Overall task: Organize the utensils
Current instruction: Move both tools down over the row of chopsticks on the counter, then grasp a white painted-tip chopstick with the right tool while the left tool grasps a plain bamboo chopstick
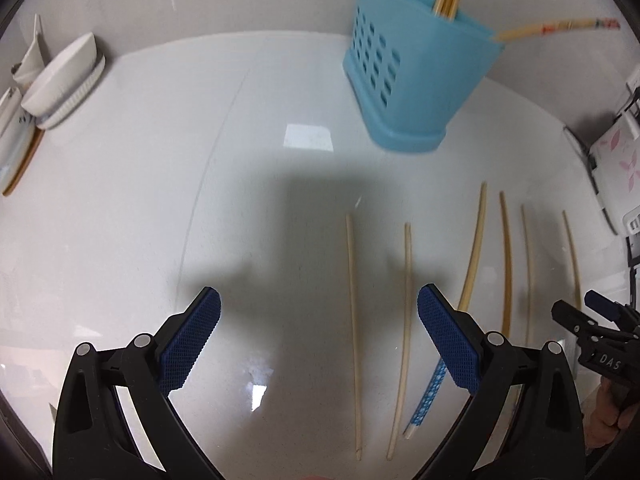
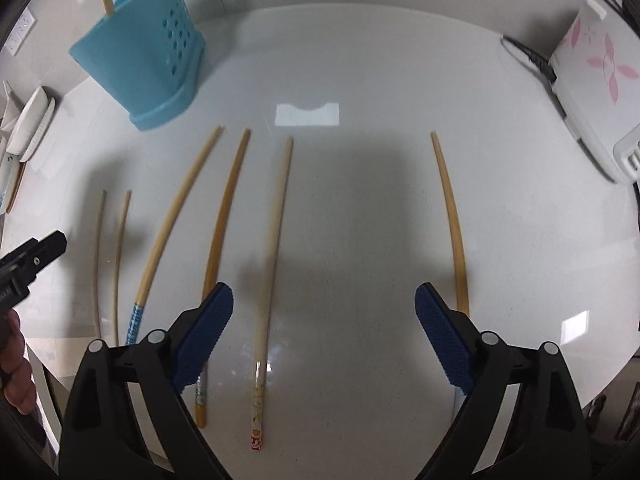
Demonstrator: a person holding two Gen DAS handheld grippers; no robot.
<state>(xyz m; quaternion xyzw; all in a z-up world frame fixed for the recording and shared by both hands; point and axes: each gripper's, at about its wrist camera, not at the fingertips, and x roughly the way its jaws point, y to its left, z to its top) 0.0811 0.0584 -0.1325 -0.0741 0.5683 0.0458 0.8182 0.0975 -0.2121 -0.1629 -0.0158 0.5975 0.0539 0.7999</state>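
six slender wooden chopsticks (image 2: pixel 276 236) on glossy white table (image 2: pixel 360 220), perforated blue plastic holder (image 2: pixel 140 64), both grippers' fingers wide

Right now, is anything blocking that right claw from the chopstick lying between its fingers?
Nothing visible. The right gripper is open above the chopstick with the red-patterned end, with only bare white table around it.
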